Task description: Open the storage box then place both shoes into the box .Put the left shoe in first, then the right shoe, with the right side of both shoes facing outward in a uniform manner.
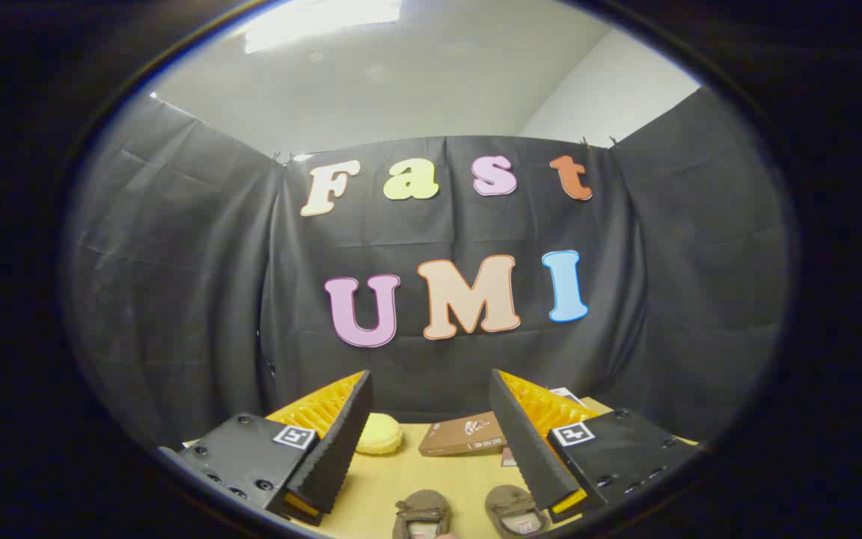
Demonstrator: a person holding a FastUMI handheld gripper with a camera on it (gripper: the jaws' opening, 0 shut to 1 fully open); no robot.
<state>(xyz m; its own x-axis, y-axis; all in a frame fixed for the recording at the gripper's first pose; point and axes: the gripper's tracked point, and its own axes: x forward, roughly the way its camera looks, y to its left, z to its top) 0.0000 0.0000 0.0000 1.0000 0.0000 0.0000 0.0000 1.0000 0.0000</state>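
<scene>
Two brown slipper-like shoes stand side by side on the wooden table (416, 471), close under me: the left one (422, 512) and the right one (512, 509), toes pointing away. A flat brown storage box (462, 436) lies farther off near the wall, lid down. My gripper (429, 438) hangs above the table with its fingers spread wide and nothing between them. The shoes lie low between the two fingers; the box sits beyond the fingertips.
A pale yellow round object (378, 434) rests on the table just past the left finger (341, 442), to the left of the box. Black cloth walls close the table's far side and both flanks.
</scene>
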